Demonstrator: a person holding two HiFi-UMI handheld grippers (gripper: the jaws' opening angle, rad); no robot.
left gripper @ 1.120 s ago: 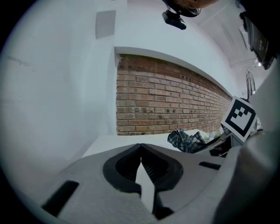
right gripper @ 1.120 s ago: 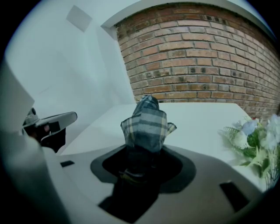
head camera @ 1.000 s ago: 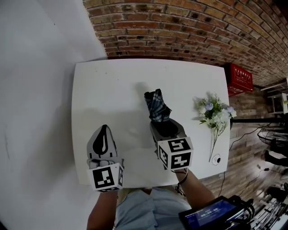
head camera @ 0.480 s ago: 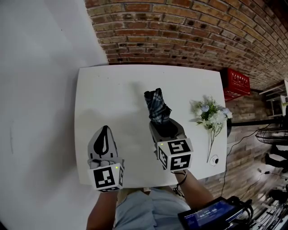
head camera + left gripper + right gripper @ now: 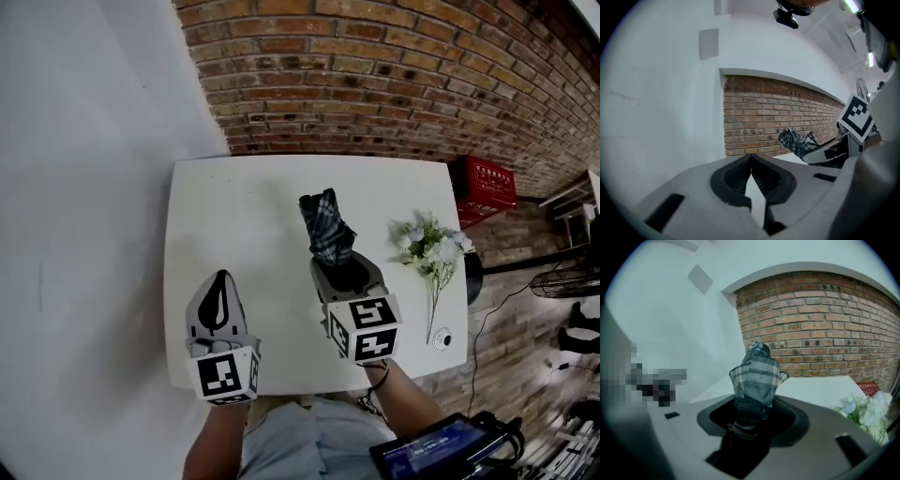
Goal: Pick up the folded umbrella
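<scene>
Both grippers went up — the right gripper [image 5: 344,269] hugs the folded umbrella [image 5: 327,225] to lift it off the table [image 5: 230,211]; the left gripper [image 5: 220,277] is closed, empty.

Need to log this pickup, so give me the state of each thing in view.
right gripper: shut on the folded umbrella.
left gripper: shut, nothing between its jaws.
folded umbrella: folded, held clear of the table, tip pointing away from the person.
flower bunch: lying flat on the table, untouched.
</scene>
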